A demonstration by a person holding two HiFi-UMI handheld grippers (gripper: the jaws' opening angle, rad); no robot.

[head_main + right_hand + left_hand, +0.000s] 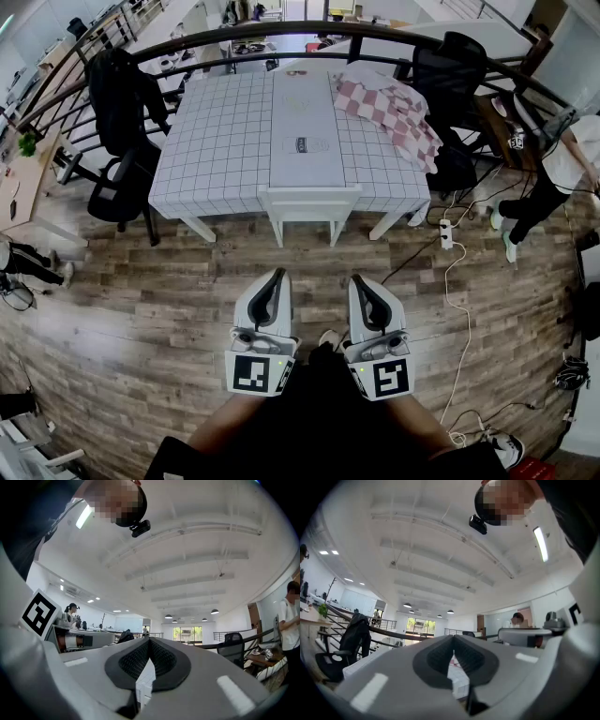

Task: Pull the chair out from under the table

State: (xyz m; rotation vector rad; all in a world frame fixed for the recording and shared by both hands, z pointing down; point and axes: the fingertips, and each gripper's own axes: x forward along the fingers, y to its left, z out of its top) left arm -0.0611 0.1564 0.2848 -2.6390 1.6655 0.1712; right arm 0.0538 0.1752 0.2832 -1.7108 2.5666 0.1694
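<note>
Closest to the camera, the left gripper [277,276] and the right gripper [357,280] are hovering side by side over the wooden floor [159,309]. Each has its jaws pressed together on nothing, tips pointing toward the table [220,141]. The white chair [308,195] is sitting tucked under the table's near edge, its backrest against the hanging cloth, between the table legs. A broad band of bare planks is lying open between grippers and chair. A black office chair [127,178] is crowding the table's left corner. On the right, a power strip [446,234] and its white cable [458,309] are trailing across the floor. A curved railing [234,36] is closing off the far side.
</note>
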